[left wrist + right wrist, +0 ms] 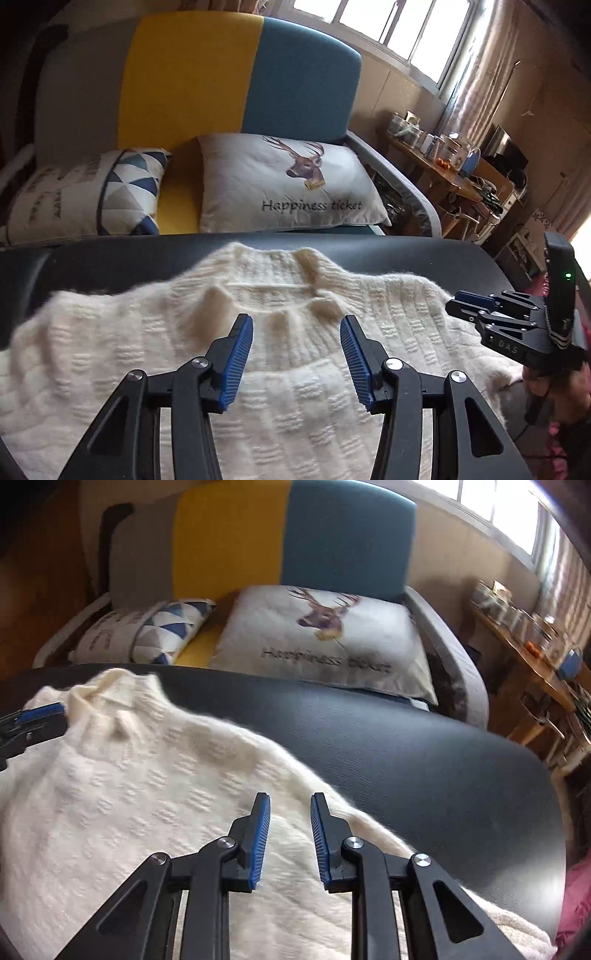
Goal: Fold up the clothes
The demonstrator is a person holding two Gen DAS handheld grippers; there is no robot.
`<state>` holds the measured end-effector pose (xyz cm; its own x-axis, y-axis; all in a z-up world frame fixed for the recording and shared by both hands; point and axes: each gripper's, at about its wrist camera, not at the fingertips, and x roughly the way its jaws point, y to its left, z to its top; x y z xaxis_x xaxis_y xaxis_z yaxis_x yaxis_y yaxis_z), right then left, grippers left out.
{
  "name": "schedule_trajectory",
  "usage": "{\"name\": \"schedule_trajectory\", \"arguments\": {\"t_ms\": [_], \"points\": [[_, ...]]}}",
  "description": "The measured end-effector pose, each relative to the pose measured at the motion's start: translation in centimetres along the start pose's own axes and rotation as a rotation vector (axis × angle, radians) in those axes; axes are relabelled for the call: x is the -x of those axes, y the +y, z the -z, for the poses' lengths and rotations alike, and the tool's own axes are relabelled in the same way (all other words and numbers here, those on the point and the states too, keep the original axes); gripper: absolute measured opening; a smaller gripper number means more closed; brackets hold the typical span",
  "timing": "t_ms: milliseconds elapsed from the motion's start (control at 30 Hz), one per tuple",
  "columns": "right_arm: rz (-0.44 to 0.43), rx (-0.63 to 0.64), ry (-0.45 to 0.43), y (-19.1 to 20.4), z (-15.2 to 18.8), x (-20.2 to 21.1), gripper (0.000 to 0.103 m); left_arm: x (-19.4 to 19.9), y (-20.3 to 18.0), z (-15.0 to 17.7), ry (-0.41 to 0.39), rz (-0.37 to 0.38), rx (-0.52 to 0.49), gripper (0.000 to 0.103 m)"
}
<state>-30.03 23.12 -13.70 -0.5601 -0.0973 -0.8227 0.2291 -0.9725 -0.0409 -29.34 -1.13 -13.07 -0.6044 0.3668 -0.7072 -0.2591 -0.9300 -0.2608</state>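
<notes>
**Sweater flat, both tongs empty**

I see the cream sweater (229,332) spread on the dark surface (406,746), collar toward its far edge; bare surface right of the sweater. Left tongs (297,354) apart above the collar; right tongs (290,836) narrowly apart, gripping nothing. Pillow (295,184) beyond reads "Happiness ticket".

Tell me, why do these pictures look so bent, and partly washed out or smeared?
Left wrist view: wide lens bows the black table edge, the window blows out white, the cream sweater looks soft. Right wrist view: same curving, pillow lettering smeared by motion blur, corners dark.
</notes>
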Motion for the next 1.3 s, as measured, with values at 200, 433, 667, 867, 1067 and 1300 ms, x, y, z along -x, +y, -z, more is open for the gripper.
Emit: {"name": "schedule_trajectory", "arguments": {"t_ms": [200,433,667,867,1067,1300], "points": [[-0.142,0.049,0.002,6.3,-3.0,-2.3,0.021,-0.4,5.1,-0.6,0.027,-0.178,0.008,0.051],[-0.154,0.006,0.045,7.8,-3.7,-5.1,0.021,-2.8,4.6,-2.1,0.083,-0.116,-0.158,0.051],[-0.101,-0.014,0.003,6.0,-3.0,-5.8,0.021,-4.0,7.7,-1.9,0.080,-0.117,0.004,0.019],[-0.107,-0.042,0.008,5.9,-3.3,-5.5,0.021,-3.4,7.5,-2.2,0.092,-0.082,0.067,0.020],[-0.159,-0.075,-0.028,5.2,-2.5,-1.3,0.021,1.0,4.4,-1.4,0.036,-0.041,0.027,0.025],[-0.159,-0.037,0.086,4.2,3.4,2.0,0.023,3.7,2.2,5.2,0.073,-0.129,-0.087,0.026]]}}
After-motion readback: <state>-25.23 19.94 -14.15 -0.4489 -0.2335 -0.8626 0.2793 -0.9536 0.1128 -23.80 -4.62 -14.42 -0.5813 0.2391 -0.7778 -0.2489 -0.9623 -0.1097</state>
